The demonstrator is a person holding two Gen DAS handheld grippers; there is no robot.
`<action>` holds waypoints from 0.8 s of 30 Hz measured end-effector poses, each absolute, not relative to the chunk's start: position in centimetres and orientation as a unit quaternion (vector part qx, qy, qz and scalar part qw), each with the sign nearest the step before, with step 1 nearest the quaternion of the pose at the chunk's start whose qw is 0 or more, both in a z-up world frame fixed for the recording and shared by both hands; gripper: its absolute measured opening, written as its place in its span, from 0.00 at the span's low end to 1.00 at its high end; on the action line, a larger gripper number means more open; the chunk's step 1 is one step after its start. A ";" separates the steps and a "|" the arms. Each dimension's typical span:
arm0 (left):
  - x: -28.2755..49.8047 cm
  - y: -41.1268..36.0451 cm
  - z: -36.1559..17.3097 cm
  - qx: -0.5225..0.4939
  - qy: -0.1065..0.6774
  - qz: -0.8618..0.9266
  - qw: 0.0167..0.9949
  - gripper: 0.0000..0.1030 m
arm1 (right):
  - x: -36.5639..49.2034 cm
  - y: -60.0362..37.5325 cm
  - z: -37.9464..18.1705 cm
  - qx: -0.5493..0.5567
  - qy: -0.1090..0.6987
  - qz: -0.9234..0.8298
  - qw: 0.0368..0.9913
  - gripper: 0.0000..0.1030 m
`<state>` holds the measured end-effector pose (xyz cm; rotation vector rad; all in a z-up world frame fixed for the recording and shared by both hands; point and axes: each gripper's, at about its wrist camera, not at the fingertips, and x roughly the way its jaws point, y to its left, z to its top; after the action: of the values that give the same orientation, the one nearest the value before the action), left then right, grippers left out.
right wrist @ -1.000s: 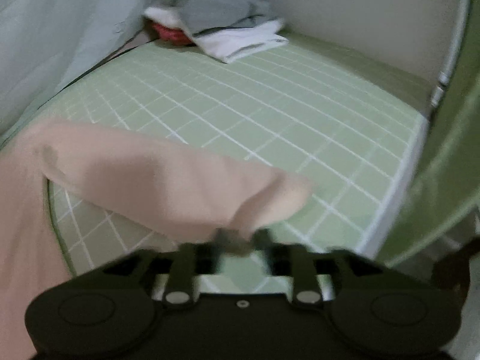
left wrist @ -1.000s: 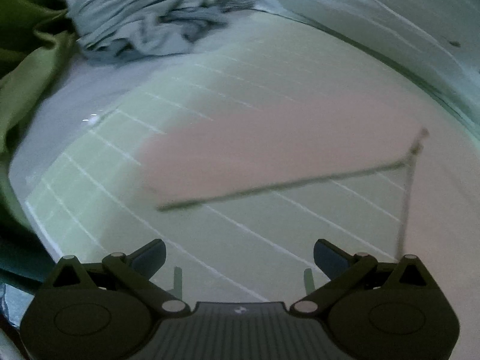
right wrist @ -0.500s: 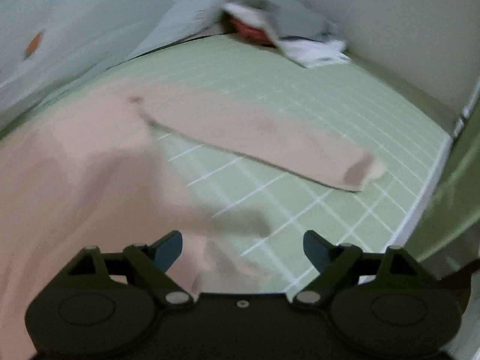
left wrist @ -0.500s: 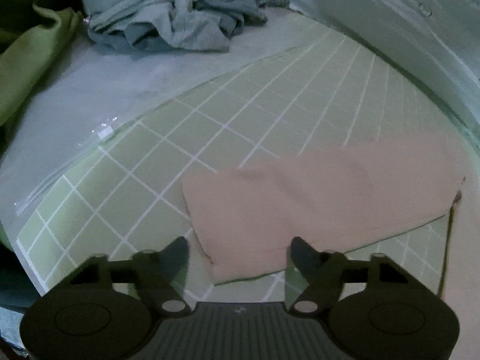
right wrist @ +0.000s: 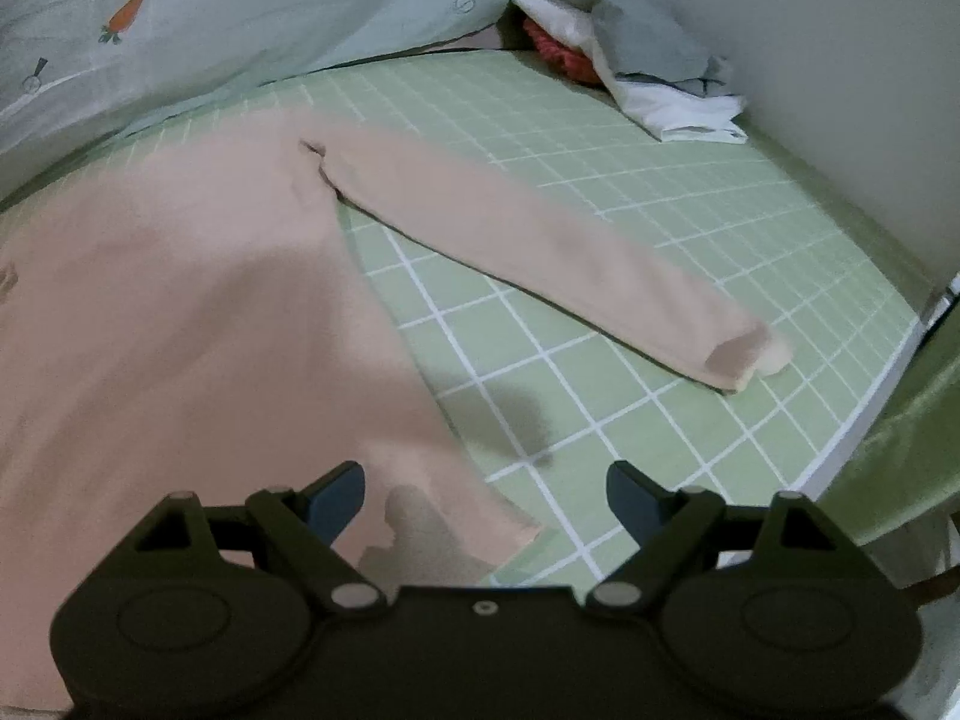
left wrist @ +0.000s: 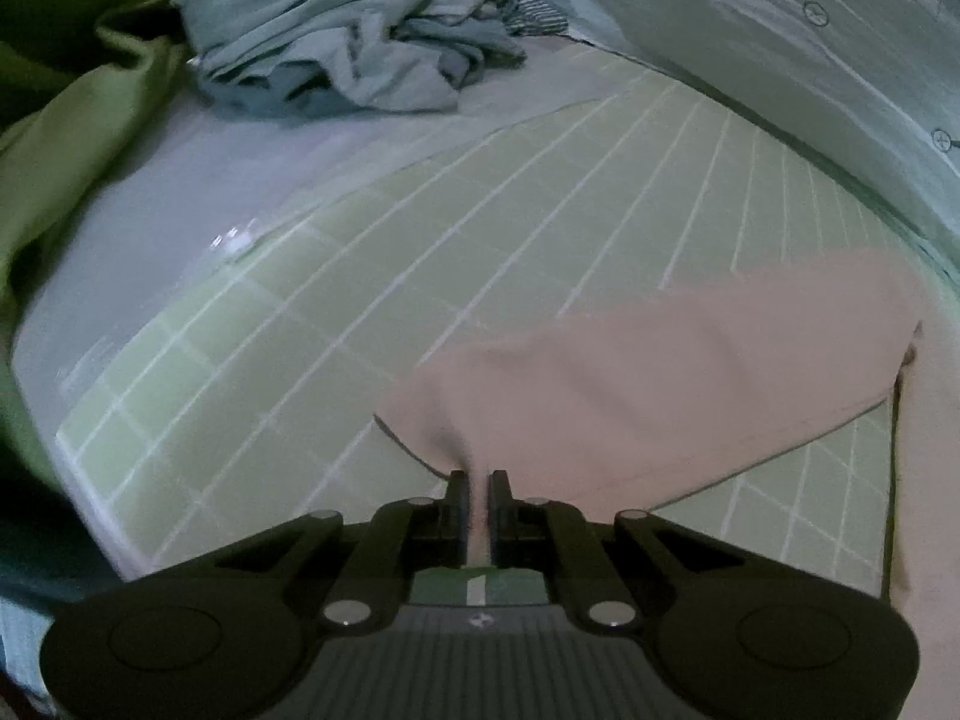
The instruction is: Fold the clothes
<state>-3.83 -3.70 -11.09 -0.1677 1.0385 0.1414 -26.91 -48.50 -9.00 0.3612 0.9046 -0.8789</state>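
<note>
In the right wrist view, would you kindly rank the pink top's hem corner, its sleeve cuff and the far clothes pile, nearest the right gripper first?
1. Hem corner, just ahead between the open jaws of the right gripper.
2. Sleeve cuff, ahead right.
3. Clothes pile, far corner.

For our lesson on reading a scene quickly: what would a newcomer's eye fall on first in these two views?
First, the pink top spread over the green checked sheet, one sleeve stretched flat toward the bed's edge. Next, the left hand-held gripper pinching the other sleeve's end, while the right hand-held gripper hangs open above the hem. Crumpled clothes sit in the far corner.
</note>
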 end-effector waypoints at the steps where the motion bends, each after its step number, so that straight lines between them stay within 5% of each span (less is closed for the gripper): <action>1: -4.2 -3.7 -11.1 -0.083 0.495 0.070 0.862 0.08 | -26.9 -48.8 -9.1 0.169 0.423 -0.403 0.794 0.86; 11: -8.4 -8.8 -9.0 -0.136 0.486 -0.028 0.863 0.51 | -27.4 -50.6 -9.8 0.178 0.422 -0.326 0.827 0.84; 16: -9.5 -14.4 -9.0 -0.114 0.497 -0.124 0.851 0.59 | -27.2 -50.8 -10.4 0.169 0.439 -0.272 0.840 0.59; 17: -9.6 -15.6 -9.3 -0.100 0.504 -0.134 0.847 0.59 | -27.4 -50.8 -10.3 0.161 0.439 -0.260 0.845 0.47; 18: -9.7 -16.6 -9.7 -0.087 0.512 -0.137 0.843 0.58 | -27.5 -50.7 -10.3 0.153 0.438 -0.247 0.851 0.28; 20: -10.2 -18.3 -10.5 -0.064 0.528 -0.138 0.835 0.51 | -27.7 -50.6 -10.1 0.143 0.439 -0.225 0.858 0.06; 22: -10.7 -19.0 -11.2 -0.057 0.543 -0.135 0.827 0.04 | -28.0 -50.4 -10.0 0.126 0.442 -0.211 0.863 0.05; 24: -11.5 -19.2 -11.5 -0.053 0.545 -0.132 0.826 0.05 | -28.5 -50.4 -9.9 0.117 0.443 -0.200 0.866 0.04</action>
<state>-11.53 -19.15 -11.53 -0.1132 1.1581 -0.2801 -28.52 -50.36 -9.93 0.2456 0.9283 -0.4181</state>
